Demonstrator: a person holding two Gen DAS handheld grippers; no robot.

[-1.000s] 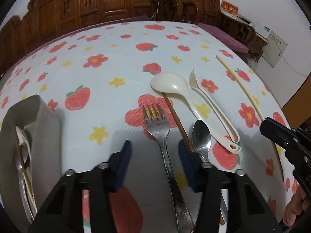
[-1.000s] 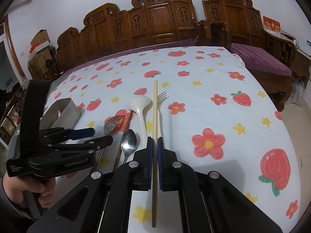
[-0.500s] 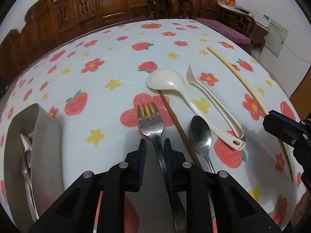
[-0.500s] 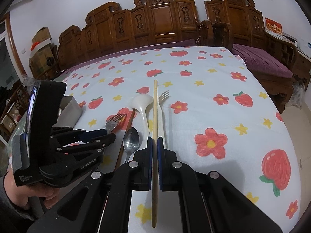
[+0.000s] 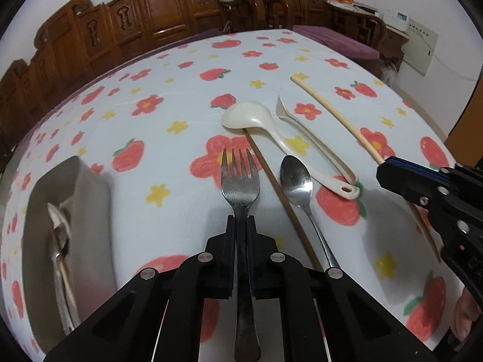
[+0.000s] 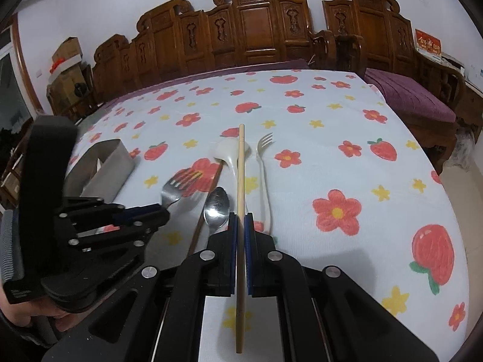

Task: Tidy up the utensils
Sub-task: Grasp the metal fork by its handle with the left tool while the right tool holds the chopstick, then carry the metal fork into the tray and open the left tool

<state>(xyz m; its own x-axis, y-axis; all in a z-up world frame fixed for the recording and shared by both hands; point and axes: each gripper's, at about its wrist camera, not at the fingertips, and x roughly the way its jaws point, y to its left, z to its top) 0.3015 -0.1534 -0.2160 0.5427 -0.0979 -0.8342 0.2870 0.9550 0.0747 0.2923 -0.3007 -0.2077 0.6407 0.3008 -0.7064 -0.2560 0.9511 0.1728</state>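
Sitting at far left on the flower-print desk (image 5: 181, 96): one grey holder (image 5: 90, 199) with a spoon and a stick or two inside, count blurring, its near end cut off by the frame. Pinching one metal fork (image 5: 240, 181) by the neck: left gripper (image 5: 240, 229), fingers (image 5: 231, 241) pressed against the handle, tines pointing away. Lying further right: one brown chopstick (image 5: 271, 178) with its tip hiding under one white ladle (image 5: 250, 116), one metal spoon (image 5: 295, 179), one white plastic fork (image 5: 302, 123); then one pale chopstick (image 6: 241, 166) being clamped mid-length by the right gripper (image 6: 240, 223).
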